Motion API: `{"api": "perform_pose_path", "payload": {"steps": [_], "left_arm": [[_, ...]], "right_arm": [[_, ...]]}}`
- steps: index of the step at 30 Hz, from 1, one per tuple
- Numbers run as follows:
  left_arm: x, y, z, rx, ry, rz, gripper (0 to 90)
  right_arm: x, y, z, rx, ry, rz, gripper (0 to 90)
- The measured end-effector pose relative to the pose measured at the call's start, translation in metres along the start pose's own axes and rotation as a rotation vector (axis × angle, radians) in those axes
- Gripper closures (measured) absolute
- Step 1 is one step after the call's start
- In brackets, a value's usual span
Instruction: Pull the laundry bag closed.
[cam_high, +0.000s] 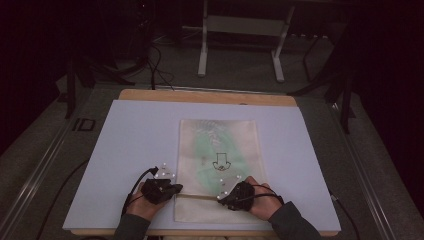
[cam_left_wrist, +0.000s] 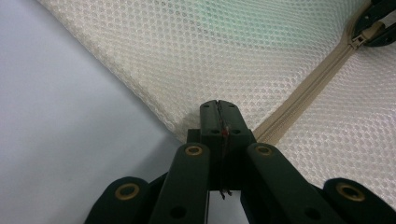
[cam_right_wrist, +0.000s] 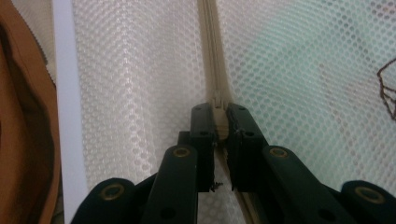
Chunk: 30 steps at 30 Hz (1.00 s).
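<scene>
A cream mesh bag (cam_high: 220, 145) lies flat on the white board (cam_high: 135, 145), with something green inside and a small black drawing on it. A beige zipper (cam_high: 197, 197) runs across its near end. My left gripper (cam_high: 176, 189) is shut on the bag's left edge (cam_left_wrist: 187, 84), just by the zipper's end (cam_left_wrist: 289, 121). My right gripper (cam_high: 220, 197) is shut on the zipper pull (cam_right_wrist: 217, 100), partway along the zipper (cam_right_wrist: 210, 51). In the left gripper view, the right gripper (cam_left_wrist: 373, 28) holds the pull at the top right.
The white board rests on a wooden table (cam_high: 200, 95); its brown edge (cam_right_wrist: 23, 121) lies close behind the right gripper. A white metal stand (cam_high: 240, 30) and cables (cam_high: 155, 65) sit on the floor beyond. Both forearms enter from the bottom.
</scene>
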<state>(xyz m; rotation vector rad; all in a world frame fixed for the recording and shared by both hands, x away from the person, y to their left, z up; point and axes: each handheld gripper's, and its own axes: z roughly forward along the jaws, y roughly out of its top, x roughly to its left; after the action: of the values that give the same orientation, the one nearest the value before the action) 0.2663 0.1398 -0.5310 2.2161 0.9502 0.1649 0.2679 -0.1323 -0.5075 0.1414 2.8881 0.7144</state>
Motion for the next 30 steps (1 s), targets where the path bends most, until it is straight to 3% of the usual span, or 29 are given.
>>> {"api": "perform_pose_path", "payload": {"steps": [30], "left_arm": [[0.0,0.0,0.0,0.0,0.0,-0.001,89.6]], "right_arm": [[-0.002,-0.011,-0.01,0.014,-0.004,0.009,82.4]]}}
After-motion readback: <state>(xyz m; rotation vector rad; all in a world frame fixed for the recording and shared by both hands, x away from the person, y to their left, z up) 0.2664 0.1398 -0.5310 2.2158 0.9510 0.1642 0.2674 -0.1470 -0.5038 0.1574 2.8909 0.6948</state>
